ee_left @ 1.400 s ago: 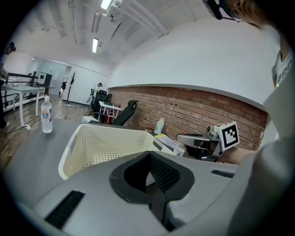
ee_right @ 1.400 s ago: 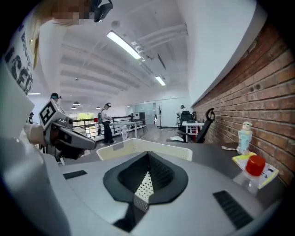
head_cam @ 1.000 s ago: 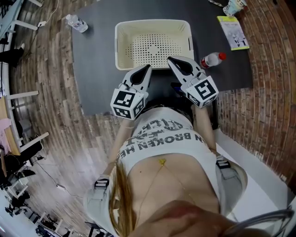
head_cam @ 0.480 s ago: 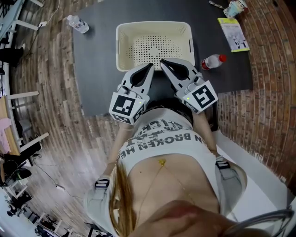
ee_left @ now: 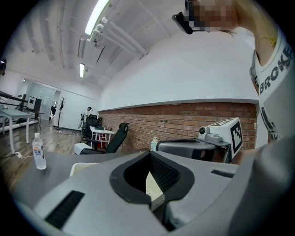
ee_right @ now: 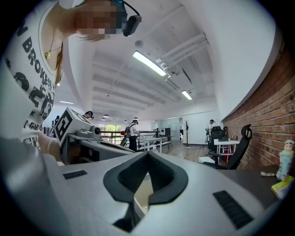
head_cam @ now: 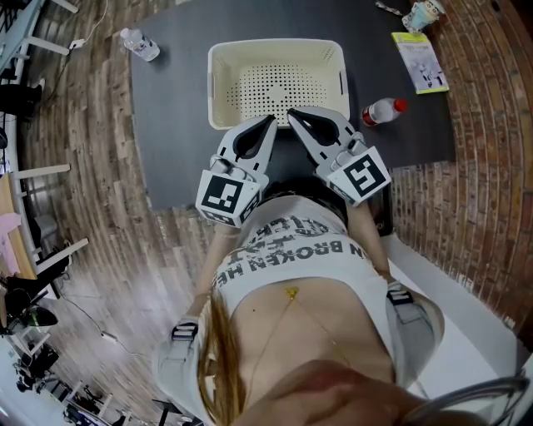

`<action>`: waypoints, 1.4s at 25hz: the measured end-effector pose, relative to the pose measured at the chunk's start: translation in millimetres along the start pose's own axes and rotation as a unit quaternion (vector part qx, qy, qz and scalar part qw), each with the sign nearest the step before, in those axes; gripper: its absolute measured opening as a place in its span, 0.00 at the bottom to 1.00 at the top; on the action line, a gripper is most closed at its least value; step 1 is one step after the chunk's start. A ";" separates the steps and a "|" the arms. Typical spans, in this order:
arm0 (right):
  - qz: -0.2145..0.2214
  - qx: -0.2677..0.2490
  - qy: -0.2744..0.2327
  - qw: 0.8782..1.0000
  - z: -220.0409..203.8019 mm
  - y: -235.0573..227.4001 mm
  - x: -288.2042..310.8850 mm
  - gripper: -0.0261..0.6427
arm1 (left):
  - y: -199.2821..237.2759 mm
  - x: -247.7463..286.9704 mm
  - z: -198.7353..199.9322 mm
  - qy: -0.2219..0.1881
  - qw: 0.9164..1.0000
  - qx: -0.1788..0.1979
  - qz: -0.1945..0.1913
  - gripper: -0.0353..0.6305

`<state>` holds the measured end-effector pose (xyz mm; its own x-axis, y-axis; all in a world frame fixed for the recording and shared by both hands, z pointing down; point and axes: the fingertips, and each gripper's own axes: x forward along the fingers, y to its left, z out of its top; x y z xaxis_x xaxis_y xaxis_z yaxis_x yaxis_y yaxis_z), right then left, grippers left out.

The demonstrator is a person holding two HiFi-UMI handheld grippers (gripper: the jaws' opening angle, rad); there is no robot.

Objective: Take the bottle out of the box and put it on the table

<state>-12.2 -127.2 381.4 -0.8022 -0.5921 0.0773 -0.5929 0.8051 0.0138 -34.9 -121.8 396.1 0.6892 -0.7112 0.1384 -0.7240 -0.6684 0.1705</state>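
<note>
A cream perforated basket (head_cam: pixel 277 83) stands on the dark table (head_cam: pixel 175 125); its floor shows no bottle inside. A red-capped bottle (head_cam: pixel 383 109) lies on the table just right of the basket. My left gripper (head_cam: pixel 271 121) and right gripper (head_cam: pixel 291 112) hover side by side over the basket's near rim, tips close together, both shut with nothing between the jaws. In the left gripper view the left gripper (ee_left: pixel 155 203) points level, with the basket (ee_left: pixel 78 168) below it. The right gripper view shows the right gripper (ee_right: pixel 132 206) over a cream strip of the basket (ee_right: pixel 140 193).
A clear water bottle (head_cam: pixel 138 43) stands at the table's far left corner. A yellow-green booklet (head_cam: pixel 420 58) and a small cup (head_cam: pixel 420 12) lie at the far right. Brick flooring borders the table on the right, wood flooring on the left.
Both grippers have risen a little by the basket's near rim. The right gripper's tip has swung left, nearer the left gripper. Over the last half second they hardly moved.
</note>
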 end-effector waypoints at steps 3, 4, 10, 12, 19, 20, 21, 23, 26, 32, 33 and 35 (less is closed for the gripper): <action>0.002 -0.001 0.004 1.000 -1.3 0.6 0.2 0.05 | 0.4 0.1 -0.6 0.001 1.000 0.000 0.000 0.05; 0.003 -0.001 0.005 1.000 -1.6 1.2 0.5 0.05 | 0.4 -0.1 -0.7 0.001 1.000 0.000 0.000 0.05; 0.007 0.000 0.008 1.000 -3.1 2.9 2.2 0.05 | -0.1 0.4 -1.9 0.001 1.000 -0.001 -0.001 0.05; 0.007 -0.003 0.010 1.000 -3.7 2.9 1.6 0.05 | -0.9 0.8 -2.2 0.002 1.000 -0.001 -0.002 0.05; 0.003 -0.003 0.016 1.000 -6.7 1.8 0.7 0.05 | -1.4 1.2 -4.6 0.003 1.000 -0.005 -0.003 0.05; 0.004 -0.004 0.015 1.000 -6.3 2.0 0.5 0.05 | -1.5 0.9 -4.7 0.003 1.000 -0.006 -0.003 0.05; 0.005 -0.004 0.014 1.000 -5.5 2.5 0.5 0.05 | -1.6 0.6 -4.8 0.003 1.000 -0.006 -0.002 0.05; 0.006 -0.007 0.015 1.000 -5.7 2.6 0.3 0.05 | -1.7 0.5 -4.9 0.003 1.000 -0.006 -0.002 0.05; 0.004 -0.009 0.018 1.000 -7.4 0.3 0.4 0.05 | -0.8 1.7 -5.7 0.004 1.000 -0.007 -0.002 0.05; 0.002 -0.002 0.025 1.000 -9.8 -1.9 0.5 0.05 | -0.7 2.8 -7.2 0.010 1.000 -0.006 -0.003 0.05; 0.001 -0.002 0.025 1.000 -9.8 -2.3 0.5 0.05 | -1.0 2.9 -7.1 0.009 1.000 -0.006 -0.005 0.05; 0.001 -0.001 0.026 1.000 -10.3 -2.8 0.2 0.05 | -1.6 2.9 -7.4 0.009 1.000 -0.007 -0.007 0.05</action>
<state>-10.0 -129.3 391.6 -0.7982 -0.5886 0.1282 -0.5918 0.8059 0.0157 -31.4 -121.2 403.4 0.6997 -0.6978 0.1533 -0.7140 -0.6749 0.1866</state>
